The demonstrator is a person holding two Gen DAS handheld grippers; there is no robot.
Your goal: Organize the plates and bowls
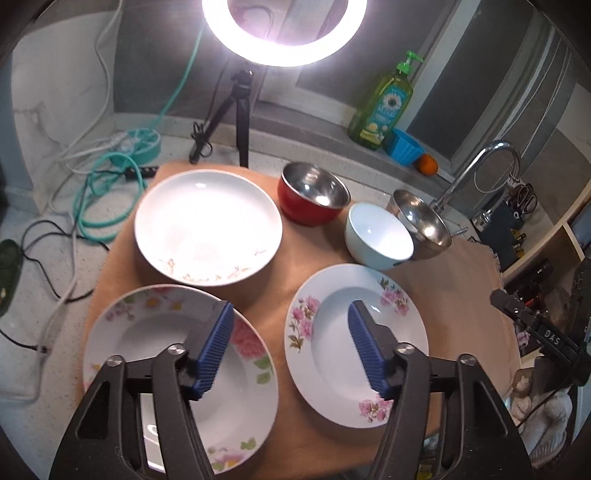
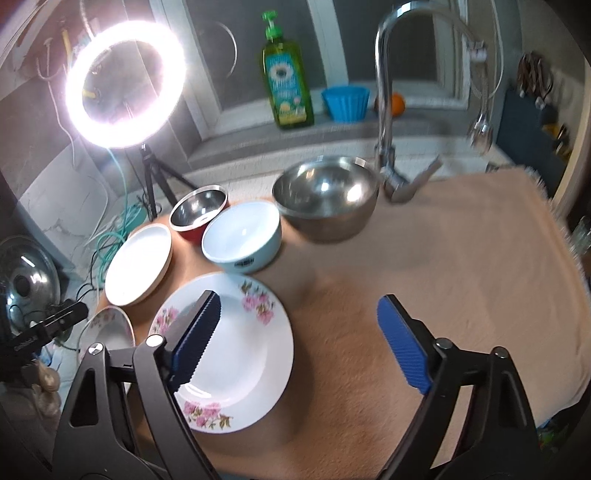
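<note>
Both wrist fisheyes look steeply down and forward, close above the tan cloth (image 2: 443, 258). Left view sits further left, ring light (image 1: 284, 33) top centre; right view has it upper left. Shared: pink-flowered plate (image 1: 332, 295) (image 2: 258, 332), bowls, soap bottle (image 1: 384, 107) (image 2: 288, 85), faucet (image 1: 476, 170) (image 2: 384, 92).

Ring light (image 1: 284, 33) floods both fisheye views; glare washes out the deep white plate (image 1: 208, 229). Right wrist view shows motion blur on the faucet (image 2: 388, 110); edges curve and darken
</note>
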